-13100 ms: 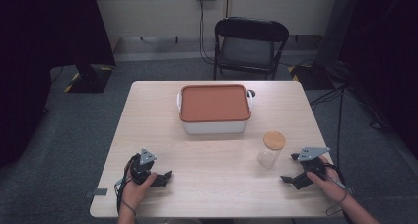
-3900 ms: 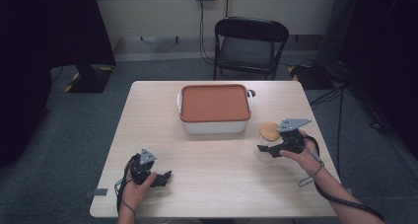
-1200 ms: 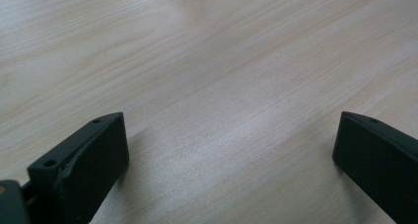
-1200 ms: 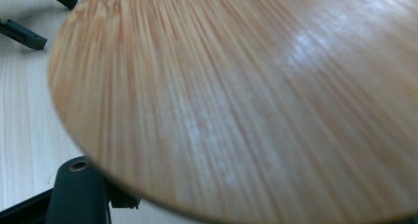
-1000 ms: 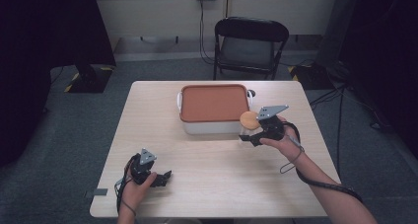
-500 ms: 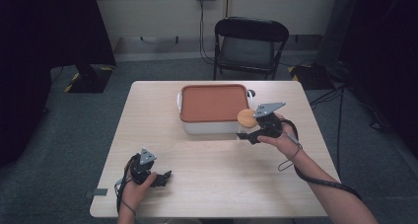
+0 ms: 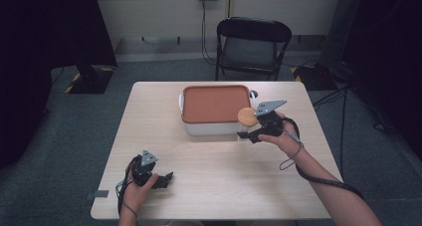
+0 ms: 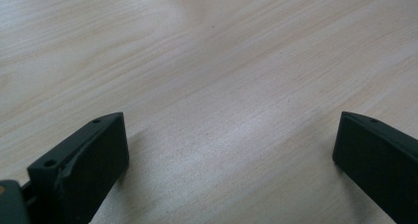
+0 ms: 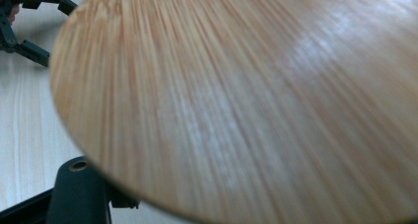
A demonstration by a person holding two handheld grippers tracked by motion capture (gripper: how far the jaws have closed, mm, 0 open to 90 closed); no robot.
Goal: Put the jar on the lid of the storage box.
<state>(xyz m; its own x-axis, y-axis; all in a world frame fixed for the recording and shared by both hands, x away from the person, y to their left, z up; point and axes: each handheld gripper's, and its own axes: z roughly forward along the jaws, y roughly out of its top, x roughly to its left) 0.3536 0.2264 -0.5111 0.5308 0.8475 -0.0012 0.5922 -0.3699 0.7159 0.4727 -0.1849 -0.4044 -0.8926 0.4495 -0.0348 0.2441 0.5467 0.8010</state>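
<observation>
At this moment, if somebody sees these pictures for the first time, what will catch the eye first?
The white box with the orange-brown lid at the far middle of the table stands out first. Next comes the jar with the round wooden lid, held by the right gripper beside the box's right end; that lid's grain looms large in the right gripper view. The left gripper rests open on the near left of the table.

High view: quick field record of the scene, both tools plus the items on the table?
table: light wood
container: white box, orange lid, far centre of the table
jar: clear, bamboo lid, beside the container's right end
right tool: shut on the jar
left tool: open, holds nothing, rests near the table's front-left edge
chair: black, beyond the table
</observation>
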